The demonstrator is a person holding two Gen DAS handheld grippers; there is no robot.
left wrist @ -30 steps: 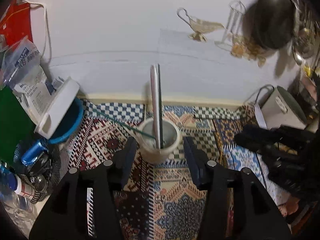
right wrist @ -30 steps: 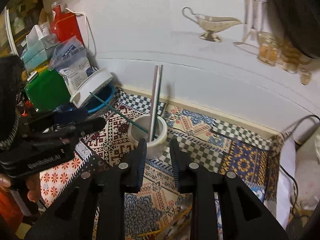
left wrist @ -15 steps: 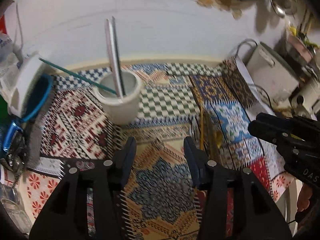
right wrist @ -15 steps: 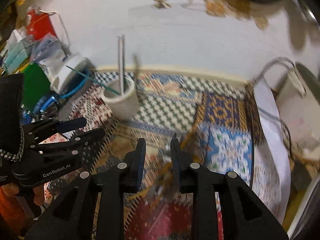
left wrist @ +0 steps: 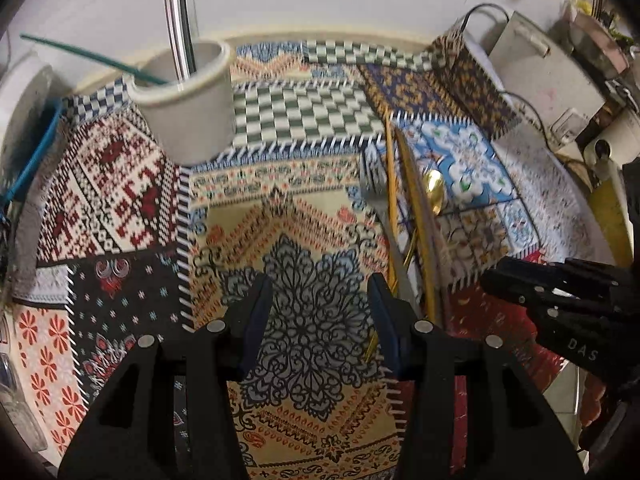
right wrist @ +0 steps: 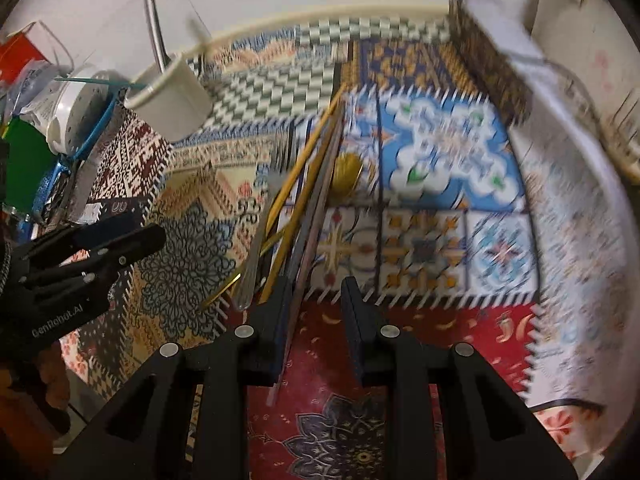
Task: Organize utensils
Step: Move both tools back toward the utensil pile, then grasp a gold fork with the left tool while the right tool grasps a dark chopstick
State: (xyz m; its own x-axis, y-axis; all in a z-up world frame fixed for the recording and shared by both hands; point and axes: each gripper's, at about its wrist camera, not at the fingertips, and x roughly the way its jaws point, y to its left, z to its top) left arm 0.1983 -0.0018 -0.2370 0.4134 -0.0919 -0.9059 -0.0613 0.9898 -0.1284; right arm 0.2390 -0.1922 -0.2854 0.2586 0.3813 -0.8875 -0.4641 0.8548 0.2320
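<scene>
My left tongs (left wrist: 320,296) are released, jaws apart over the patterned cloth (left wrist: 304,208) on the bench, gripping nothing. My right tongs (right wrist: 314,300) are also released, jaws apart; the ends of the loose utensils lie just beside the left jaw, contact unclear through blur. The loose utensils are a fork (left wrist: 378,204), gold spoon (left wrist: 433,196), and chopsticks (right wrist: 304,168), bundled together on the cloth. White cup (left wrist: 188,100) stands well apart, upper left, holding metal utensils (left wrist: 176,20) and a green stick (left wrist: 88,56).
</scene>
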